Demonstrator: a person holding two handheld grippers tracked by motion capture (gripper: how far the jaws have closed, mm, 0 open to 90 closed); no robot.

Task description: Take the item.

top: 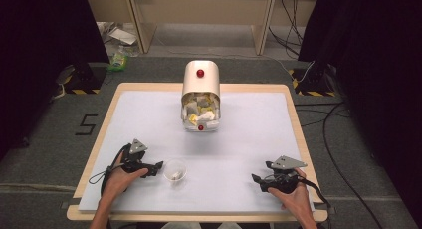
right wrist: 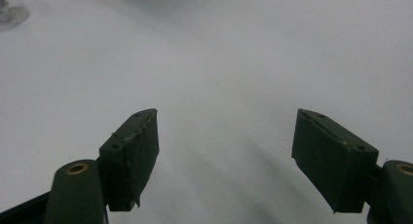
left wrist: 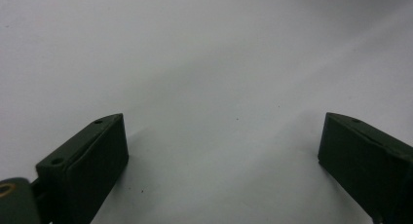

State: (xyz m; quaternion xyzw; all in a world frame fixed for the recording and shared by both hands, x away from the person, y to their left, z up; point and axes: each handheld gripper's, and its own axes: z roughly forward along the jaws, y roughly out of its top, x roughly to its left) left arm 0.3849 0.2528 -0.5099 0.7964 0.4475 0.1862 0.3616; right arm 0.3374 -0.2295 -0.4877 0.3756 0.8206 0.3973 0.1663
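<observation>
Left claw [top: 158, 165] released beside clear cup [top: 175, 171], right claw [top: 256, 179] released, open white bin [top: 201, 95] beyond

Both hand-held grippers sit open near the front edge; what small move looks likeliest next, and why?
Probably the left hand-held gripper edges toward the small clear cup beside it: its jaws stand open and empty, and the bin of packets lies farther back.
</observation>
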